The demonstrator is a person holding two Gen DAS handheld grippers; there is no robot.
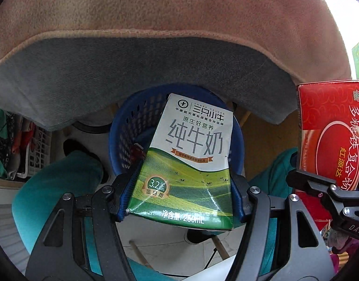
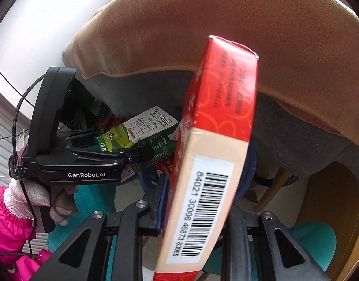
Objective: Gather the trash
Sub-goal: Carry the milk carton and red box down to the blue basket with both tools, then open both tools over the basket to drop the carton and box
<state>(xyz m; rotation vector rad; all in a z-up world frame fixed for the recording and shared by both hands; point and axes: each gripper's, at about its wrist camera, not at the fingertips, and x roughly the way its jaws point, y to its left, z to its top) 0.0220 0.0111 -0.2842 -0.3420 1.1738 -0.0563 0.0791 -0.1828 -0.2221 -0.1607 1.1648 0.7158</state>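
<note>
My left gripper (image 1: 180, 199) is shut on a green and white milk carton (image 1: 191, 154) and holds it above a blue plastic basket (image 1: 130, 126). The carton and the left gripper also show in the right wrist view (image 2: 137, 131). My right gripper (image 2: 196, 213) is shut on a flat red box (image 2: 217, 121) with a barcode on its end, held upright. The red box also shows at the right of the left wrist view (image 1: 329, 135). The blue basket lies partly hidden behind the red box (image 2: 248, 171).
A tan and grey cushion (image 1: 156, 35) overhangs the basket from above. Wooden legs (image 2: 271, 187) stand on the tiled floor. A white crate (image 1: 36, 149) with clutter sits at the left. Teal trouser legs (image 1: 62, 187) are below the grippers.
</note>
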